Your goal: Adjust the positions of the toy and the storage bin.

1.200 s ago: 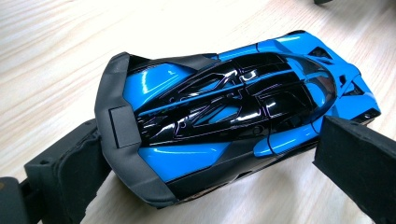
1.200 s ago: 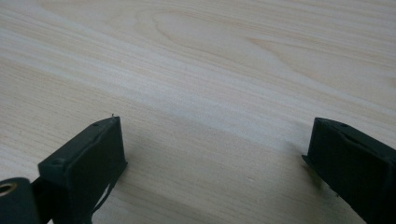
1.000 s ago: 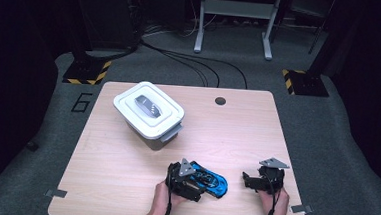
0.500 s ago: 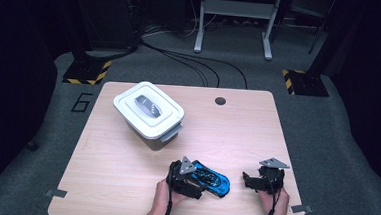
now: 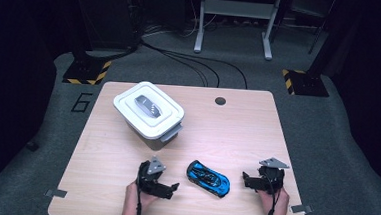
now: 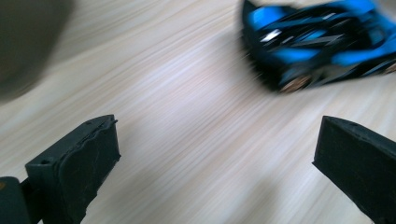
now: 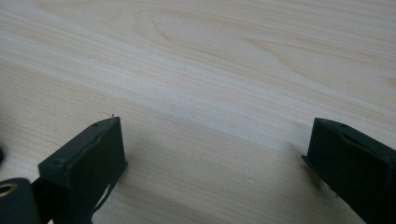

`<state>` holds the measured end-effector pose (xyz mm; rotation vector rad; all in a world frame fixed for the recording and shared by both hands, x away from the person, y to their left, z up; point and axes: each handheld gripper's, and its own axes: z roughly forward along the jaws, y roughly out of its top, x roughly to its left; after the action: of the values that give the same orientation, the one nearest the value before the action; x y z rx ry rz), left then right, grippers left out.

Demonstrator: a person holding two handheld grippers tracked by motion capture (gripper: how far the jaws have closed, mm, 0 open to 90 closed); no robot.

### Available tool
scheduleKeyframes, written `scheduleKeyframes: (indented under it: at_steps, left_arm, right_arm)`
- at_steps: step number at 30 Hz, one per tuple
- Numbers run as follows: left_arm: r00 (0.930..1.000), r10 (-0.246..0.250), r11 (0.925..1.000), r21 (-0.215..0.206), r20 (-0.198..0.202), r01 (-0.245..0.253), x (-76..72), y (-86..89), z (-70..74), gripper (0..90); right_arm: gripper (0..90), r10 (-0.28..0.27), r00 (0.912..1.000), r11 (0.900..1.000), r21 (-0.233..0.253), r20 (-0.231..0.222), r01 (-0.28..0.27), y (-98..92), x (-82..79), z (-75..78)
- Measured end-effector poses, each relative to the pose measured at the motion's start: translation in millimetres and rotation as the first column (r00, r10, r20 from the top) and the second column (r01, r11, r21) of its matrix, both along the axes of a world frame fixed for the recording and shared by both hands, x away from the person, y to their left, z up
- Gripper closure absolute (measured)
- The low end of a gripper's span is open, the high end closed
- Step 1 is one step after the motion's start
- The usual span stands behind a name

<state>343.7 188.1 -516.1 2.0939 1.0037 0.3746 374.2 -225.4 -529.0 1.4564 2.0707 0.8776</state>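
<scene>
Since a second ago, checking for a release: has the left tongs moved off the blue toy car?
Yes. The left tongs has pulled left, away from the blue toy car, which stays put relative to the white lidded box.

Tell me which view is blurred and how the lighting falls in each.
Left gripper view: motion-smeared, the blue toy car and wood grain streaked. Right gripper view: sharp grain, soft shadows under the jaws. High view: the table is evenly lit, the surroundings dark; the white lidded box reads clearly.

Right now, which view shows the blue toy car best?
The high view: the whole car lies sharp on the table, apart from the left gripper and right gripper. The left gripper view catches it blurred and cut off at the top edge. The right gripper view looks at bare wood.
</scene>
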Motion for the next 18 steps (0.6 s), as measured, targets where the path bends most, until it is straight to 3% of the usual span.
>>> scheduleKeyframes:
  at_steps: [4,8,10,14,18]
  left_arm:
    - [0.9970,0.077,0.9965,0.034,-0.013,-0.076,1.8,39.6,-4.3,0.1]
    - [0.9866,0.157,0.9870,0.041,-0.045,-0.155,5.3,73.0,-10.6,0.0]
    - [0.9812,0.191,0.9811,0.038,-0.032,-0.189,6.4,85.8,-12.9,0.0]
    - [0.9739,0.227,0.9732,0.042,-0.012,-0.226,9.3,99.3,-14.7,0.0]
    - [0.9775,0.211,0.9738,0.087,0.000,-0.210,10.5,100.1,-14.7,0.0]
  right_arm:
    - [0.0,-0.024,0.9997,1.000,0.006,-0.007,0.024,1.3,1.8,-0.6]
    - [0.0,-0.024,0.9997,1.000,0.006,-0.008,0.025,1.3,1.9,-0.5]
    - [0.0,-0.024,0.9997,1.000,0.006,-0.009,0.024,1.3,2.0,-0.5]
    - [0.0,-0.020,0.9997,1.000,0.008,-0.014,0.021,1.1,2.2,-0.1]
    - [0.0,0.016,0.9992,1.000,0.024,-0.036,-0.015,0.2,5.1,2.1]
